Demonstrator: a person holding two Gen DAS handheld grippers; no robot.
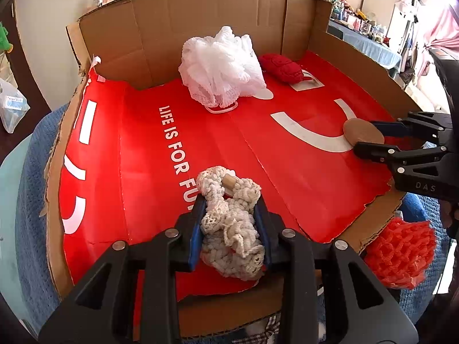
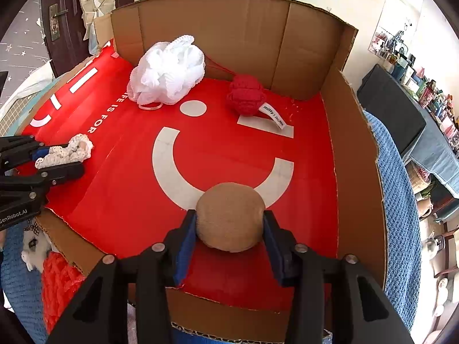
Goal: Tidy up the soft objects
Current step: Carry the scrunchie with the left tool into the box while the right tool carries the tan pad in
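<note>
Soft objects are mid-sort, both tongs loaded over the red-lined cardboard tray (image 1: 287, 172). Left wrist view: left gripper (image 1: 229, 229) at bottom centre is clamped on a cream crochet piece (image 1: 229, 229) with a wooden bead at its far end; white mesh pouf (image 1: 221, 66) and red knit ball (image 1: 282, 67) sit at the top centre near the back wall, close together; whether they touch is unclear. Right gripper (image 1: 364, 137) enters at the right edge holding a tan round cushion (image 1: 363, 134). Orange mesh item (image 1: 398, 255) lies lower right, outside the tray. Likely step: carrying items in for placing; next move calls for lowering onto bare red floor and parting the fingers. Right wrist view: right gripper (image 2: 229, 229) at bottom centre is closed on the tan round cushion (image 2: 231, 218), both pads pressing its sides; left gripper (image 2: 61, 159) at the left edge grips the cream crochet piece (image 2: 66, 152). Pouf (image 2: 166, 74) upper left, red knit ball (image 2: 245, 94) upper centre with a tag. Hard to tell: whether either held item touches the floor; orange mesh item (image 2: 60, 283) is cut off lower left, small pale object beside it unreadable.
</note>
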